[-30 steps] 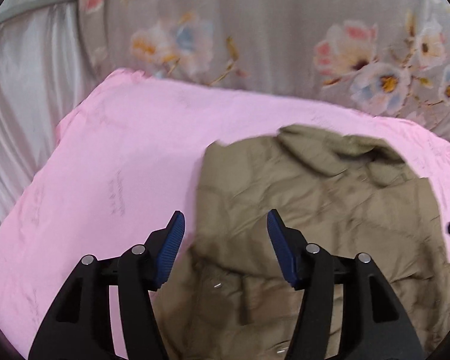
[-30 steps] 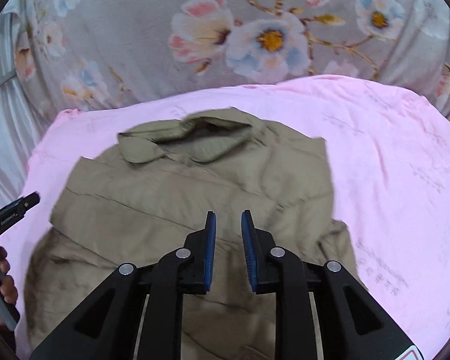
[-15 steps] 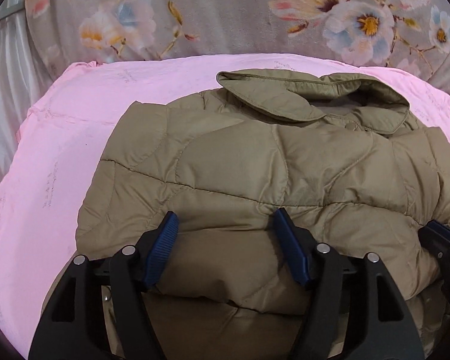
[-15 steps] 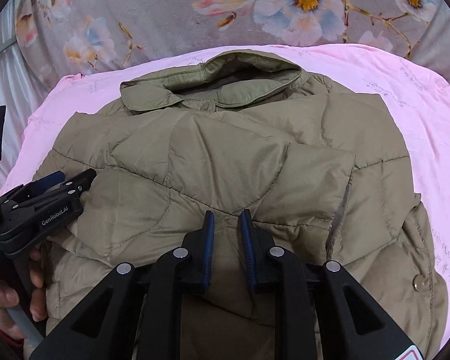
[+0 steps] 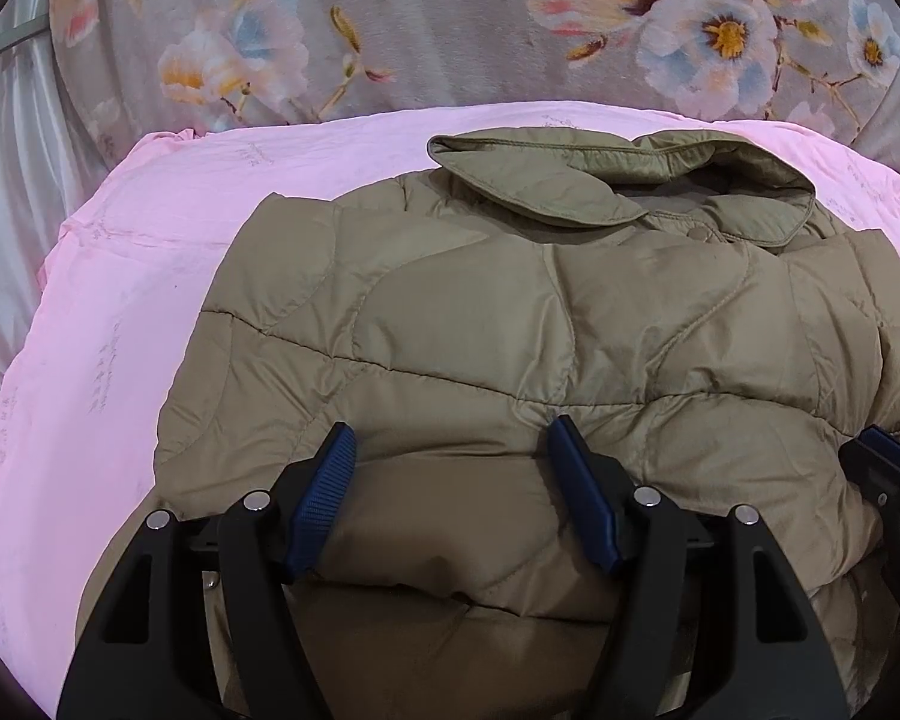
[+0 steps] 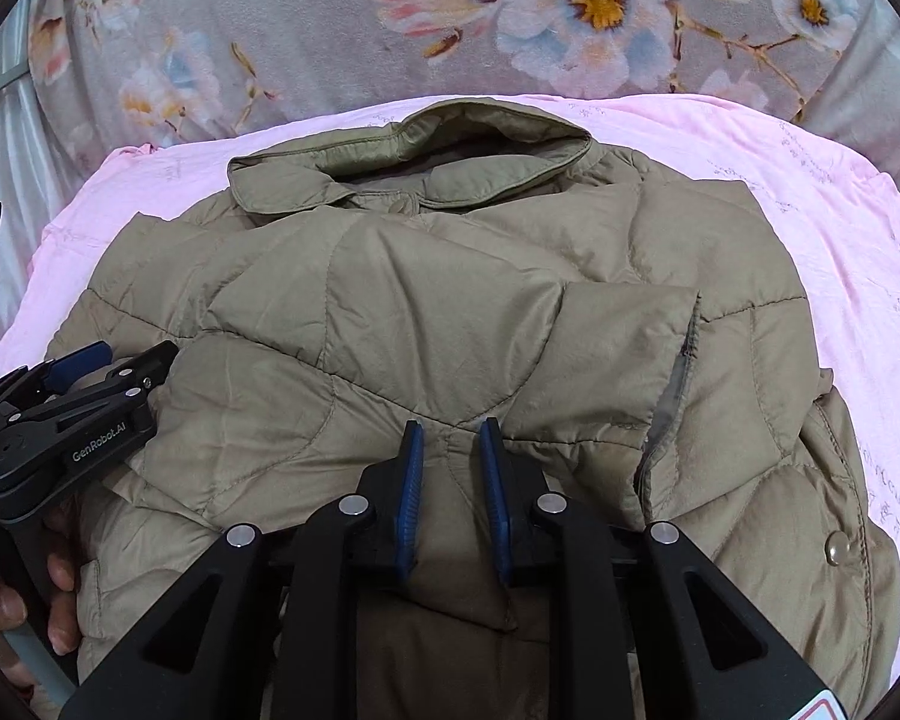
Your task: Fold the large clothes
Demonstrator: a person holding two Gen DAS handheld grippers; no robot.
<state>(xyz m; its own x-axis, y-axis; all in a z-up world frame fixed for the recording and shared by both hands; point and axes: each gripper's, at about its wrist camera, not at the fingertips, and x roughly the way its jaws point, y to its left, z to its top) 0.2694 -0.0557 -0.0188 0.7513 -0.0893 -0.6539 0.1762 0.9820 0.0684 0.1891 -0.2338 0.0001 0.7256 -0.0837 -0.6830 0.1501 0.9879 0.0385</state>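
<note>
though folded, puffy quilted olive jacket point(image 5: 510, 330)

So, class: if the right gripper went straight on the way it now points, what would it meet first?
Most likely the olive quilted padded jacket: the right gripper already sits at its folded fabric, though depth is unclear.

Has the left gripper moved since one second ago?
Yes. The left gripper came forward over the jacket, toward the floral cover; before, its left finger was over the pink sheet.

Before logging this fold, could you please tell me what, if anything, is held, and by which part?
The right gripper pinches the jacket at its near folded edge; the left gripper, fingers open, only straddles it.
</note>
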